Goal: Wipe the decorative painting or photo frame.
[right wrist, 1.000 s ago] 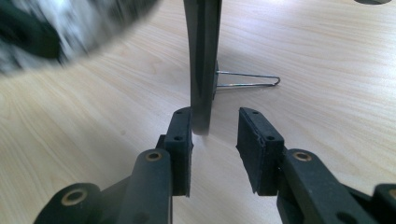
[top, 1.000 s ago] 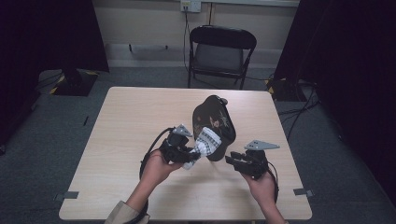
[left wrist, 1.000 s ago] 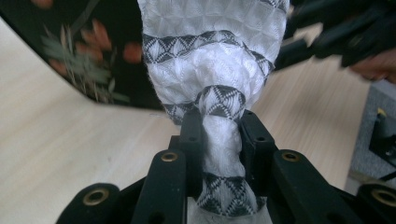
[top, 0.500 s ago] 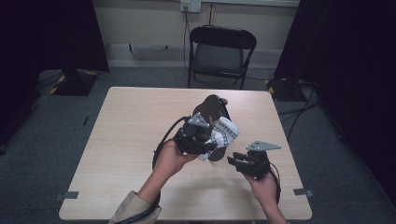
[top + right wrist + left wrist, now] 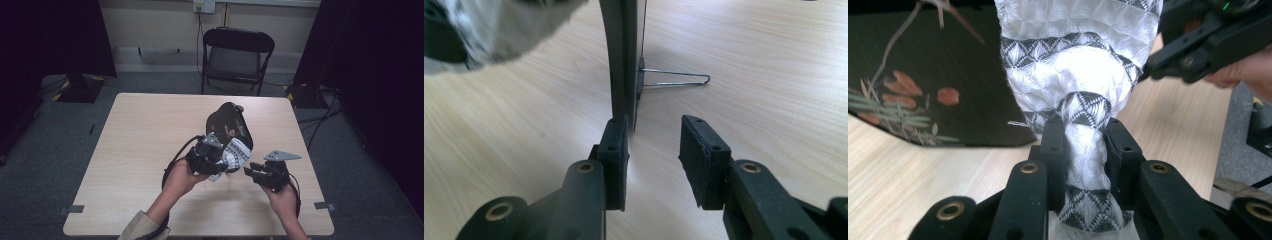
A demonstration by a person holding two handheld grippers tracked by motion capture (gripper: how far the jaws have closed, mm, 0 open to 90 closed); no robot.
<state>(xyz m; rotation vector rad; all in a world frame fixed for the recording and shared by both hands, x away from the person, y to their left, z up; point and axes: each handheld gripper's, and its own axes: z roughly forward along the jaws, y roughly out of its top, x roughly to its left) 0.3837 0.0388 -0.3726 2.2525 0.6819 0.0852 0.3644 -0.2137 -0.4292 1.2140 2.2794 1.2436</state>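
One black floral panel [image 5: 227,127], one patterned white cloth [image 5: 235,155], two tongs, one table [image 5: 140,150], one folding chair [image 5: 235,55]

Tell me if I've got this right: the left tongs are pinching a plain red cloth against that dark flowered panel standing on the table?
Not quite. The cloth is white with black patterned bands, not plain red, as the left gripper view shows. The rest holds: the left tongs pinch it beside the dark flowered panel standing on the table.
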